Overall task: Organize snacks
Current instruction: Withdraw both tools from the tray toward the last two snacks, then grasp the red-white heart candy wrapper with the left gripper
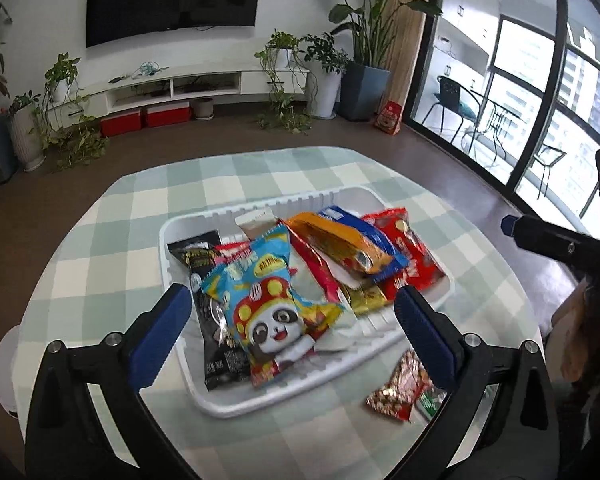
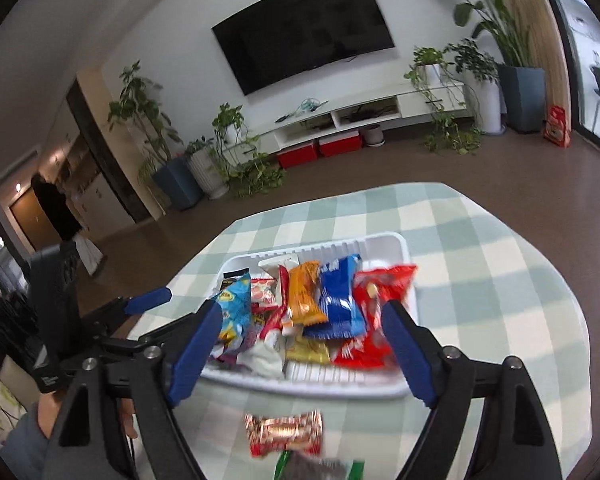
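Both claws (image 1: 292, 312) (image 2: 300, 336) wide apart, empty

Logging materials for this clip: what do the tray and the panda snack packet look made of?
Tray: looks like white moulded plastic, matte, with ribbed walls. Panda snack packet: apparently thin glossy plastic film; it crinkles, catches glare and has a crimped end seal.

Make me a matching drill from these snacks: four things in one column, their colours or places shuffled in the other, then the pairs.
Things:
1. panda packet
2. tray
3. wrapped sweet
4. left tool

Descriptions:
A. white, holding the snacks
B. on the tablecloth, outside the tray
C. light blue, lying in the tray
D. open, nothing gripped

Pairs: 1-C, 2-A, 3-B, 4-D
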`<state>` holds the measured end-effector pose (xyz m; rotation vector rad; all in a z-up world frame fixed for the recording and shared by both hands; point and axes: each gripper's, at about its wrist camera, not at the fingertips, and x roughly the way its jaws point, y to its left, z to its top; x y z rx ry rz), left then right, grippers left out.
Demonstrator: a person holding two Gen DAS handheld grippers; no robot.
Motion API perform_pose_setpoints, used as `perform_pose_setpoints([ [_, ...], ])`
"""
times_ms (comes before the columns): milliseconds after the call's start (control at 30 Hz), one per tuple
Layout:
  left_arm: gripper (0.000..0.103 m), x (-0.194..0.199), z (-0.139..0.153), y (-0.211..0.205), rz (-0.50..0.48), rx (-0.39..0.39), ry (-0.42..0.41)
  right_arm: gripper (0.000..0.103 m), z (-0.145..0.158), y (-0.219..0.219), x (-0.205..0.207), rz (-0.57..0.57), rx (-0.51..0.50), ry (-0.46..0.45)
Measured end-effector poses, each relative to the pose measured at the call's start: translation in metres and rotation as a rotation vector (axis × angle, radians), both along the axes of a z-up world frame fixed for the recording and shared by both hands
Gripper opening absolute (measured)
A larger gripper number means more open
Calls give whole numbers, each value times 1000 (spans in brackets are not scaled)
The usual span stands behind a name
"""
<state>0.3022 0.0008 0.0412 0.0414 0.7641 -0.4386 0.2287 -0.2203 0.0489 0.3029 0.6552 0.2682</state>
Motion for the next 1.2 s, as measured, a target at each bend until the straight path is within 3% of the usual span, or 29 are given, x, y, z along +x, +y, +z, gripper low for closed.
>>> perform_pose_setpoints([
  [67, 103, -19, -5, -7, -45, 45, 21, 88, -5, -11, -19, -22, 24, 13],
  [200, 103, -56, -17, -27, -171, 140, -19, 88, -25, -25, -59, -59, 60, 49],
  [333, 103, -71, -35, -50, -300, 190, 79, 88, -43, -33, -93, -77, 122, 64],
  [433, 102, -76, -42, -68, -394, 229, 96, 88, -58, -37, -107, -86, 168, 77],
  [467, 101, -77, -44, -76, -421, 250, 105, 88, -64, -38, -108, -91, 178, 90],
  [533, 86, -70, -48, -84, -453, 268, 135, 88, -68, -38, -108, -93, 177, 98],
  [800, 68, -38, -66, -105, -517, 328, 229, 83, -75, -39, -111, -79, 158, 63],
  [1100, 68, -17, -82, -117, -543, 344, 297, 82, -78, -42, -110, -67, 183, 61],
  [1200, 62, -14, -85, -122, -558, 350, 328, 80, -78, -41, -110, -59, 180, 64],
])
